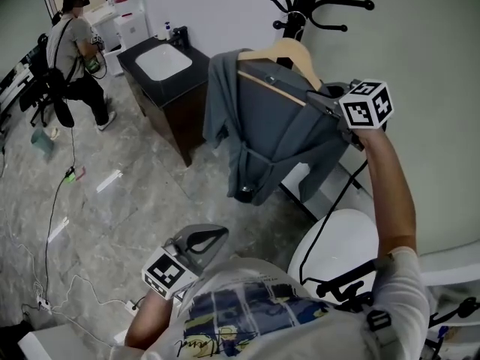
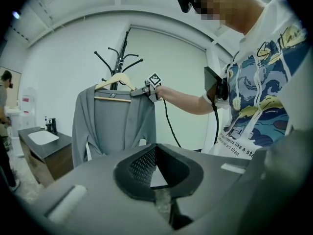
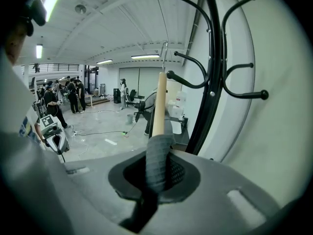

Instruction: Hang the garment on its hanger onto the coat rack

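A grey garment (image 1: 270, 133) hangs on a wooden hanger (image 1: 289, 51) right beside the black coat rack (image 1: 300, 6). My right gripper (image 1: 330, 100) is shut on the hanger's right shoulder end, through the cloth. In the right gripper view the cloth-wrapped hanger arm (image 3: 157, 153) runs out from between the jaws of the right gripper (image 3: 159, 168) toward the coat rack (image 3: 210, 82). I cannot tell whether the hanger's hook rests on a prong. My left gripper (image 1: 202, 240) is held low near my body. In its own view the left gripper (image 2: 154, 168) stands open and empty, facing the garment (image 2: 115, 126).
A dark cabinet with a white sink (image 1: 161, 66) stands left of the rack. A person (image 1: 75, 51) stands far left. Cables (image 1: 52, 223) trail over the floor. A white round object (image 1: 337, 246) sits below my right arm, by the wall.
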### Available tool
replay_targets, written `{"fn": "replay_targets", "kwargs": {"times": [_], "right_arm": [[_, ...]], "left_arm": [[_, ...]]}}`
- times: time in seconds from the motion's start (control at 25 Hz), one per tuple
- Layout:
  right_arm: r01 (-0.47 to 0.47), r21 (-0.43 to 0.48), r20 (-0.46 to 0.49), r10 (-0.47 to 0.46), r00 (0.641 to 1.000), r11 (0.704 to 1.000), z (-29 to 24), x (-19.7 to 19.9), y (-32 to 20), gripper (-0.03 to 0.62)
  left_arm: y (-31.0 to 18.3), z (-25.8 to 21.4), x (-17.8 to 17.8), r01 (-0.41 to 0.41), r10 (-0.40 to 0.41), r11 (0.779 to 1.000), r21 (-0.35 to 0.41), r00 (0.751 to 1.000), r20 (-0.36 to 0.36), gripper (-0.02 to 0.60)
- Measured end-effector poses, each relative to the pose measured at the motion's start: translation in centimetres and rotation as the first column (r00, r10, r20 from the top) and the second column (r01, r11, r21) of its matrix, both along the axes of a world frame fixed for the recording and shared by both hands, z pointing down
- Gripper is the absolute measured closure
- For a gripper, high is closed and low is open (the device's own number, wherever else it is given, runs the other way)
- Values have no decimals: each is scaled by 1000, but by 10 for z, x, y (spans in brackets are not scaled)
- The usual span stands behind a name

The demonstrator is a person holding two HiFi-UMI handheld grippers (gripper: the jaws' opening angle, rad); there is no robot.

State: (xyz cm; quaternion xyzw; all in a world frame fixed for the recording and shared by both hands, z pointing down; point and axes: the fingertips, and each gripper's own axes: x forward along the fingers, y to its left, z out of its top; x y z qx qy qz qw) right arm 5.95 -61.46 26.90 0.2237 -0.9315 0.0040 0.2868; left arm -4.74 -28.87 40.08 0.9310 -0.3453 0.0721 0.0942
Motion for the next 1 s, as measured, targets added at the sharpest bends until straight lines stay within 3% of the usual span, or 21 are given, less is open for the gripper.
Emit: {"fn": "replay_targets", "kwargs": {"times": [0.32, 1.0], "right_arm": [[-10, -26, -11, 9, 1000, 1000, 33, -11, -53, 579], [-37, -48, -18, 36, 999, 998, 67, -15, -82, 577]], "left_arm": [[-20, 9, -7, 62, -62, 998, -16, 998, 10, 580], [-25, 8, -15, 92, -91, 994, -55, 996, 17, 580]]}}
